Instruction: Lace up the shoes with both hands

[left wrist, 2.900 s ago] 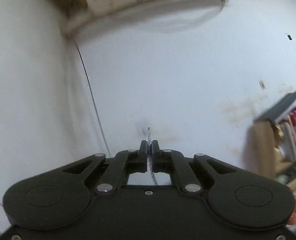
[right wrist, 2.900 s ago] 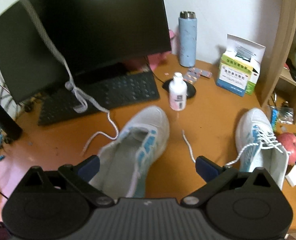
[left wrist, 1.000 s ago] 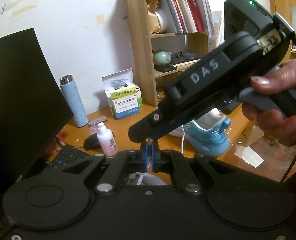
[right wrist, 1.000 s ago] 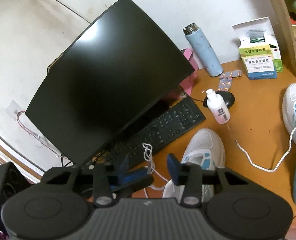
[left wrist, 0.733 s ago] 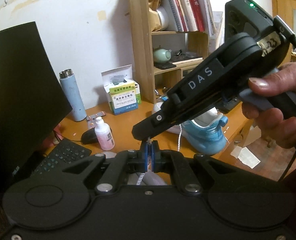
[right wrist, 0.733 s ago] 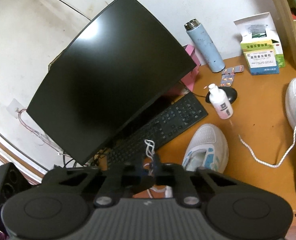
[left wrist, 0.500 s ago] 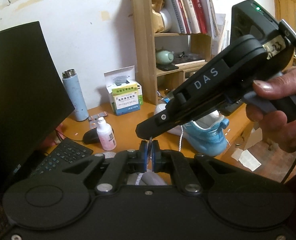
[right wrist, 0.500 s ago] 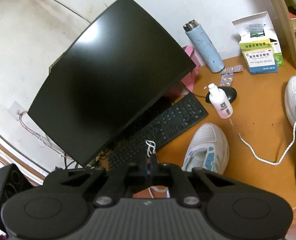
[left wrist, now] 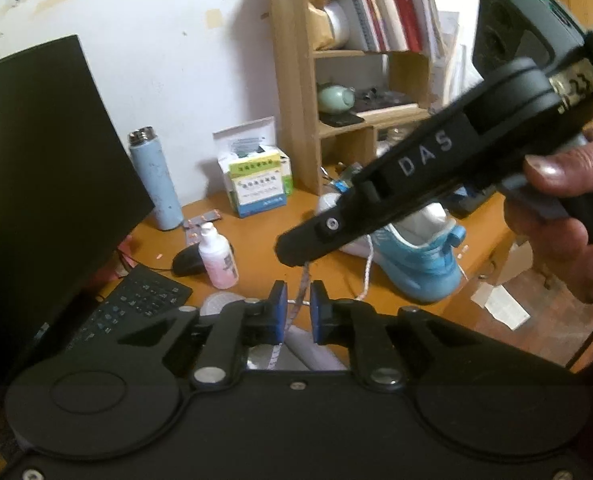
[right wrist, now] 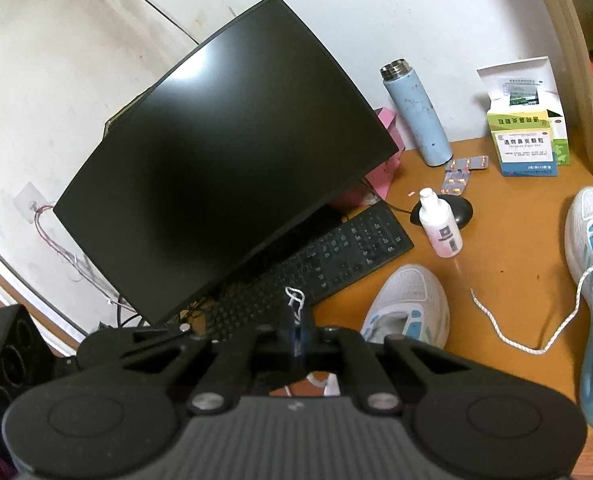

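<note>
My left gripper (left wrist: 296, 308) stands slightly open; the white shoelace (left wrist: 303, 286) runs up through the gap between its blue pads (left wrist: 277, 312) without being pressed. Just above, the tip of my right gripper (left wrist: 294, 252), held by a hand (left wrist: 564, 216), pinches that lace. In the right wrist view the right gripper (right wrist: 296, 334) is shut on the shoelace, whose small loop (right wrist: 294, 296) sticks out past the jaws. Below lies the white-and-blue unlaced shoe (right wrist: 406, 304). The second shoe (right wrist: 592, 240) is laced, with a loose lace end (right wrist: 508, 336) trailing on the desk.
On the orange desk (right wrist: 508, 264) stand a dark monitor (right wrist: 224, 152), a keyboard (right wrist: 336, 260), a mouse (right wrist: 458, 208), a small white bottle (right wrist: 440, 228), a blue flask (right wrist: 416, 112), blister packs (right wrist: 462, 172) and a medicine box (right wrist: 526, 140). A wooden bookshelf (left wrist: 296, 80) rises at the right.
My right gripper's jaws have shut on the lace just above the left gripper. The left pads, shut on the lace before, have come apart. Neither hand has shifted much.
</note>
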